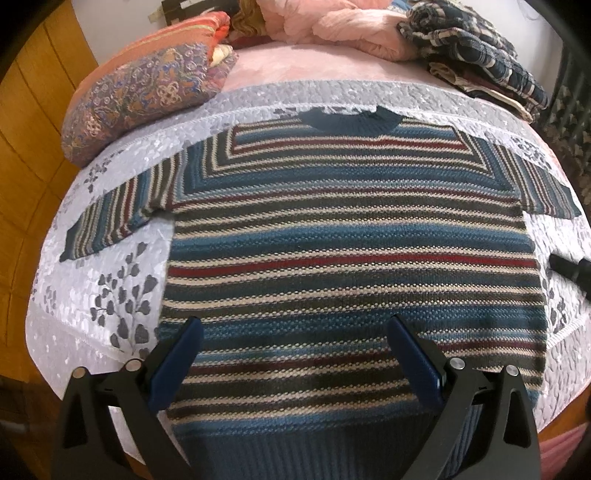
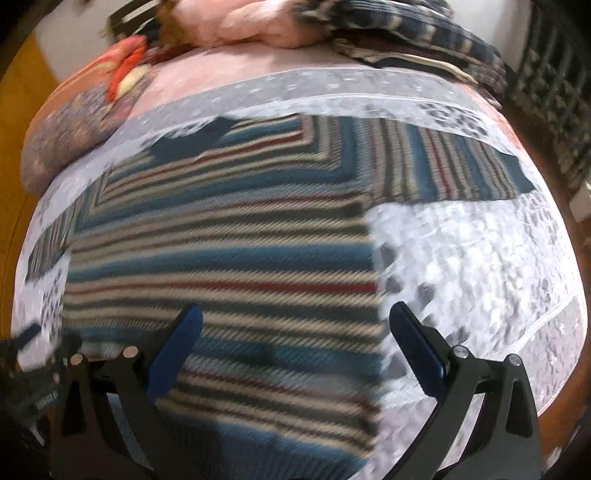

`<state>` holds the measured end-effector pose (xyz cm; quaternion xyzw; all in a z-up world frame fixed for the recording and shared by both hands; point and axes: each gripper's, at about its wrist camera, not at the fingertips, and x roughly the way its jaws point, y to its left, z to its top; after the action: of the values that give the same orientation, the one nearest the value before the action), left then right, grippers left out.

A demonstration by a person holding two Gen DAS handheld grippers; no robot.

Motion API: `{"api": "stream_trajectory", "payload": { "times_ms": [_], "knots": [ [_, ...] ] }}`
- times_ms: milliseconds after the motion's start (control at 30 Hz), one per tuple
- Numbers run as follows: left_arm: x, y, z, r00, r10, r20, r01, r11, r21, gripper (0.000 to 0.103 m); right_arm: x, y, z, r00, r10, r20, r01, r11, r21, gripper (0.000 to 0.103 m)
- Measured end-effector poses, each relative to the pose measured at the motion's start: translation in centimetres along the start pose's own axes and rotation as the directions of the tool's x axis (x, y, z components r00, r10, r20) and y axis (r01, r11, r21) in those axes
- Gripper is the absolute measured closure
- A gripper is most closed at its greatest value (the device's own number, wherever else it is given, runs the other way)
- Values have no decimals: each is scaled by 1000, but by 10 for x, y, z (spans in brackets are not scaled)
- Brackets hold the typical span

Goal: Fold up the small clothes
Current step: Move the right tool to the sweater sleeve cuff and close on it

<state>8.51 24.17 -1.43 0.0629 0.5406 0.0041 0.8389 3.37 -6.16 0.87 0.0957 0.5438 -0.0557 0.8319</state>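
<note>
A small knitted sweater with blue, red, cream and dark grey stripes lies flat on a pale lilac bed cover with grey leaf prints. Its front faces up. The dark blue round collar points to the far side of the bed, and the wide dark blue ribbed hem is nearest the cameras. Both short sleeves stick out to the sides, and the stripes on them run the other way from the stripes on the body. Near the collar the stripes bend into corners, like a picture frame. The left claw is above the bottom part of the sweater with its two blue fingers wide apart and nothing between them. The right claw is over the sweater's right edge, also spread wide and empty; that view is blurry. At the far left sits a cushion with orange, purple and swirly patterns. At the back of the bed are a heap of fluffy pink cloth and a dark blue checked cloth.
</note>
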Motion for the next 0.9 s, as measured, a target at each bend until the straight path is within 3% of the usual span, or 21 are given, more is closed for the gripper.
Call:
{"api": "stream_trajectory", "payload": {
  "times_ms": [133, 367, 667, 900],
  "knots": [
    [16, -9, 10, 999, 3, -32, -4, 1000, -31, 4, 14, -67, 34, 999, 12, -42, -4, 982, 186, 3],
    [54, -43, 55, 999, -30, -44, 28, 997, -65, 4, 56, -179, 88, 993, -84, -85, 105, 952, 288, 3],
    [75, -105, 119, 985, -171, 23, 172, 983, -60, 4, 110, -330, 112, 990, -66, -124, 117, 876, 468, 3],
    [96, -131, 138, 978, -206, 12, 206, 978, -39, 4, 141, -384, 116, 997, 36, -73, 12, 822, 570, 3]
  ]
}}
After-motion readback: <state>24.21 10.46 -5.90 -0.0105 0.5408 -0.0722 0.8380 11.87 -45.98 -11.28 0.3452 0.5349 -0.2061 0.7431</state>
